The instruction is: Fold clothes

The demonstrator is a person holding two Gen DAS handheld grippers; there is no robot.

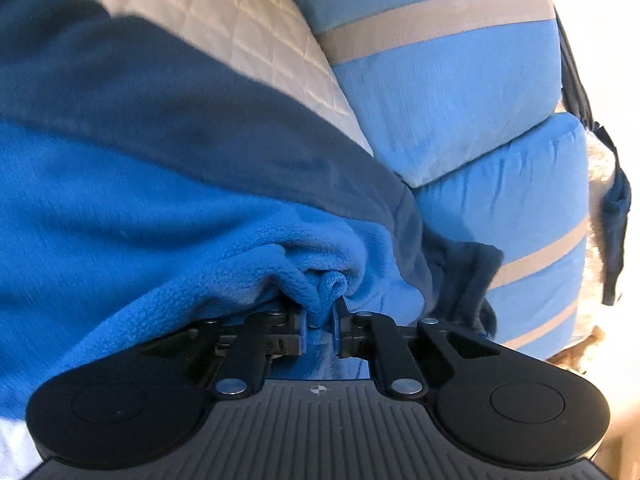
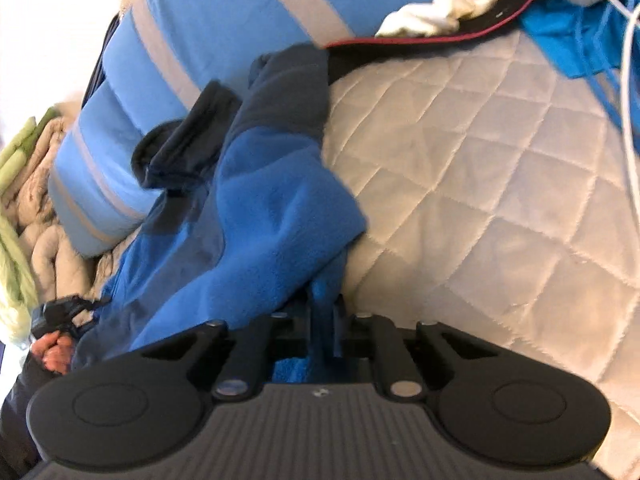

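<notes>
A blue fleece jacket [image 1: 140, 208] with dark navy panels fills the left wrist view and drapes over a white quilted bed cover [image 1: 248, 28]. My left gripper [image 1: 320, 316] is shut on a bunched fold of its blue fleece. In the right wrist view the same jacket [image 2: 264, 208] hangs from my right gripper [image 2: 325, 312], which is shut on another edge of the fleece. Its navy collar and sleeve end [image 2: 188, 136] lie against a pillow. The left gripper [image 2: 60, 312] and the hand holding it show at the lower left of the right wrist view.
Light blue pillows with grey stripes [image 1: 460, 92] are stacked beside the jacket, also in the right wrist view [image 2: 208, 20]. The quilted cover [image 2: 480, 184] spreads to the right. A white garment [image 2: 440, 4], a black red-edged item [image 2: 460, 28], another blue cloth [image 2: 568, 36] and white cables [image 2: 628, 120] lie beyond. A beige and green blanket [image 2: 36, 200] lies left.
</notes>
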